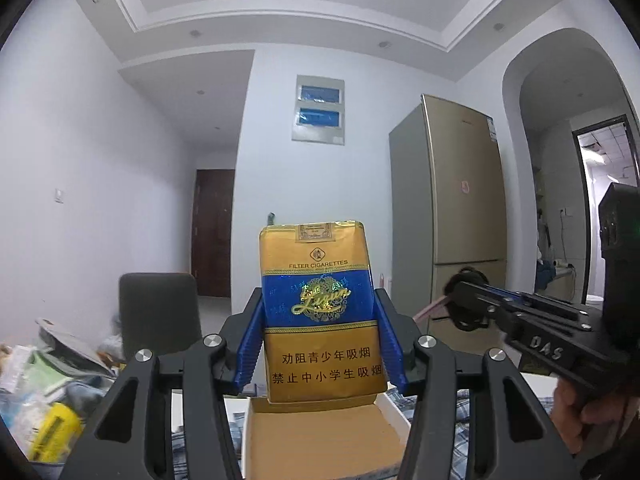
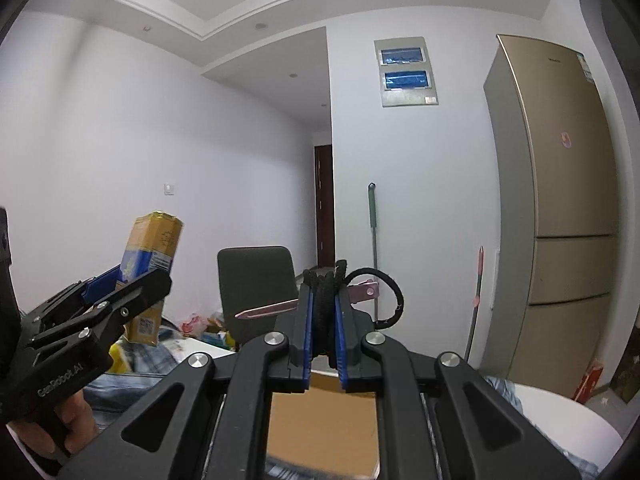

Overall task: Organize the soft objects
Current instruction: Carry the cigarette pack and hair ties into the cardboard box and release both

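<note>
Left wrist view: left gripper (image 1: 320, 336) clamping upright gold-and-blue soft cigarette pack (image 1: 320, 312) above open cardboard box (image 1: 320, 436), ready to drop; right gripper (image 2: 324, 320) pinched tight on black hair ties with pink clip (image 2: 332, 300).

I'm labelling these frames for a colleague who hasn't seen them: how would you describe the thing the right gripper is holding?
In front of the tall gold fridge, the right gripper is shut on a bundle of black hair ties. One loop sticks out to the right, and a pink hair clip pokes left. The left gripper instead grips a gold-and-blue cigarette pack.
</note>
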`<action>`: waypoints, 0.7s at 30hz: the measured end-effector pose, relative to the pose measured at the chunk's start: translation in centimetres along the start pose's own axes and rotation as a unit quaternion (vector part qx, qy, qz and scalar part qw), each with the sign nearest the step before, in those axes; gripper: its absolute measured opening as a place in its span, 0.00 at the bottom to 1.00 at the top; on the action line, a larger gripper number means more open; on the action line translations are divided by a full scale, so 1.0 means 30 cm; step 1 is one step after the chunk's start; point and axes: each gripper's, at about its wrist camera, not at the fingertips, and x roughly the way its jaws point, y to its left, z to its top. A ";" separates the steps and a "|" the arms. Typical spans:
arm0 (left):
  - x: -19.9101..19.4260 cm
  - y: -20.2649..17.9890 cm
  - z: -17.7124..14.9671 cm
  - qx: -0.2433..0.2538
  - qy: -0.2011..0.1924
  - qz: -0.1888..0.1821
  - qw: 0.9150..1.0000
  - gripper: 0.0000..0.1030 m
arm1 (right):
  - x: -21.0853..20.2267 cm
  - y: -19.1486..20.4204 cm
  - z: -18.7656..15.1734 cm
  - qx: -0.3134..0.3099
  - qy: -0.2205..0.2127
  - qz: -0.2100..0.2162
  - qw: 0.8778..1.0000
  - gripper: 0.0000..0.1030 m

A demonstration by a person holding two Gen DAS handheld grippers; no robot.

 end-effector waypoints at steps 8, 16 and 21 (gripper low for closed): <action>0.221 0.052 -0.183 0.001 0.060 0.014 0.998 0.52 | 0.167 -0.040 -0.192 0.014 0.058 -0.011 0.998 0.09; 0.334 0.074 -0.323 0.006 0.117 0.016 0.993 0.53 | 0.266 -0.078 -0.326 0.023 0.136 -0.006 0.990 0.09; 0.377 0.055 -0.389 0.011 0.156 0.017 0.988 0.53 | 0.326 -0.106 -0.400 0.035 0.196 0.004 0.980 0.09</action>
